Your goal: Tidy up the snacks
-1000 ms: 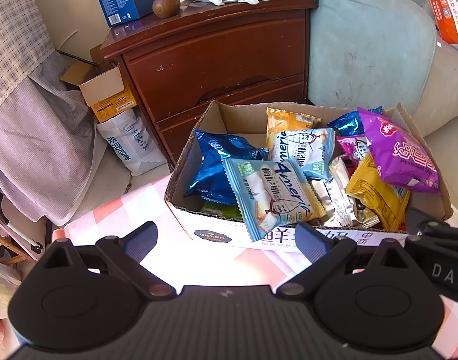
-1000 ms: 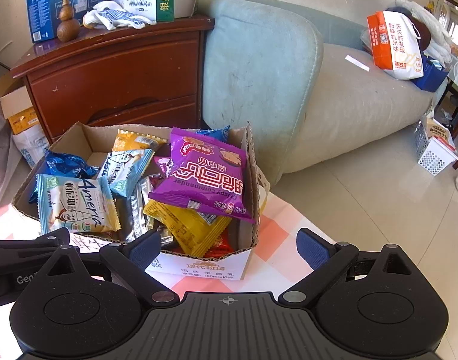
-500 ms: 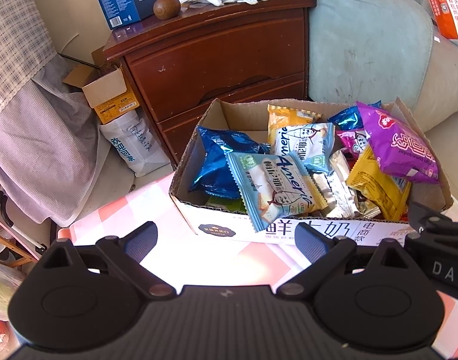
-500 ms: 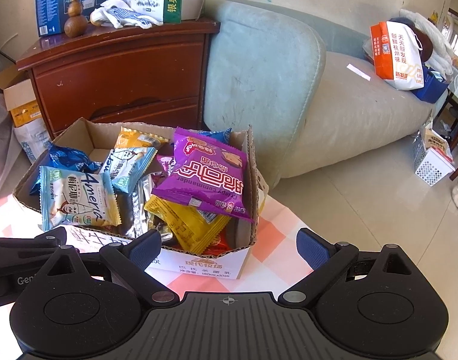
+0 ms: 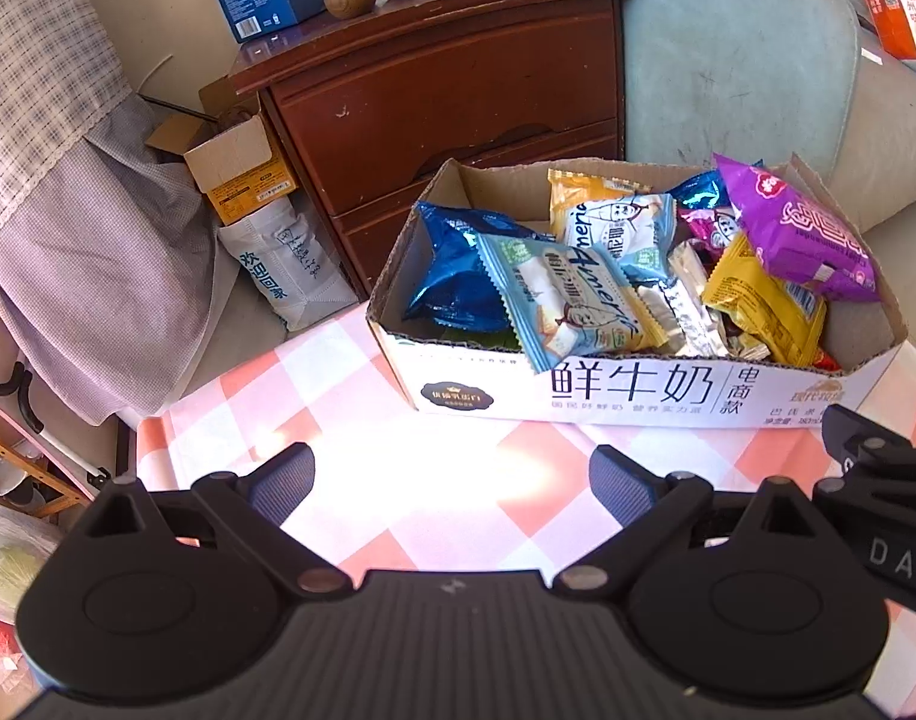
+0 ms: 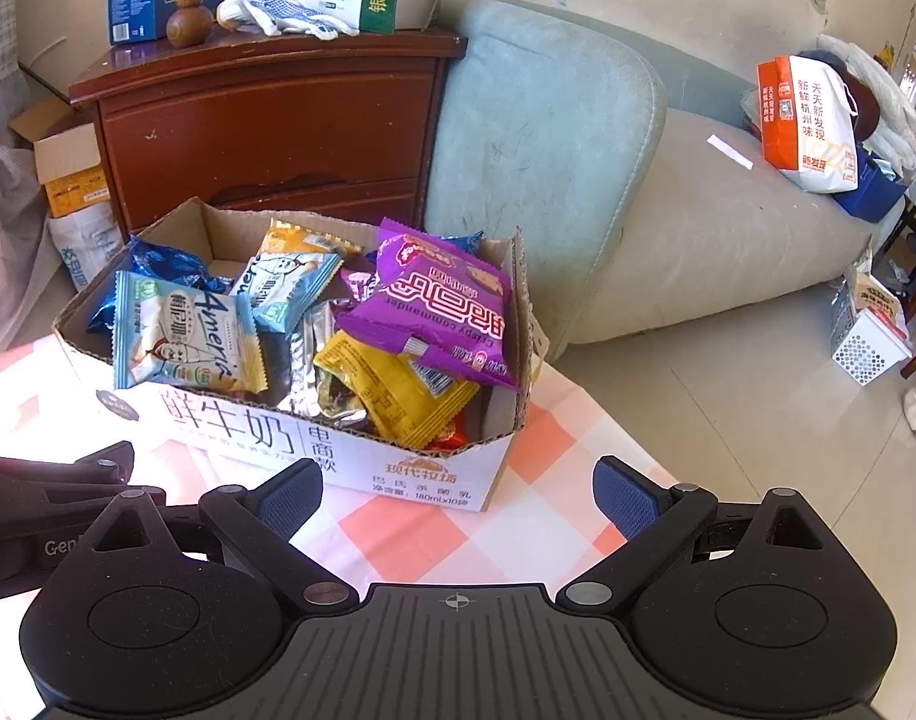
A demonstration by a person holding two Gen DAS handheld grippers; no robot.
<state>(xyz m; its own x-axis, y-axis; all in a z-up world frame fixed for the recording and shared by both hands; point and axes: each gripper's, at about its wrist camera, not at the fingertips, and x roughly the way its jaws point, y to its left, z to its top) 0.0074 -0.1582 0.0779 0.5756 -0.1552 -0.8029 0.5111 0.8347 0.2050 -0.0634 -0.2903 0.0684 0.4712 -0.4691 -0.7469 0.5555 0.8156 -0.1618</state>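
A cardboard box (image 5: 638,384) (image 6: 338,450) on the checked tablecloth (image 5: 362,420) holds several snack packets. Among them are a purple packet (image 5: 800,234) (image 6: 440,306), a yellow one (image 5: 764,306) (image 6: 392,390), a light-blue wafer packet (image 5: 566,300) (image 6: 182,336) and a dark-blue foil bag (image 5: 458,270). My left gripper (image 5: 452,483) is open over the cloth, short of the box's front wall, nothing between its fingers. My right gripper (image 6: 458,498) is open too, just before the box's right front corner. Each gripper's body shows at the edge of the other's view.
Behind the box stand a dark wooden cabinet (image 5: 446,96) with cartons on top and a pale-blue sofa (image 6: 578,180). Boxes and a bag (image 5: 284,264) sit on the floor left. The table's right edge drops to the tiled floor (image 6: 728,420).
Both grippers have drawn back and up from the box, so it sits farther ahead and its printed front wall shows. Both remain open.
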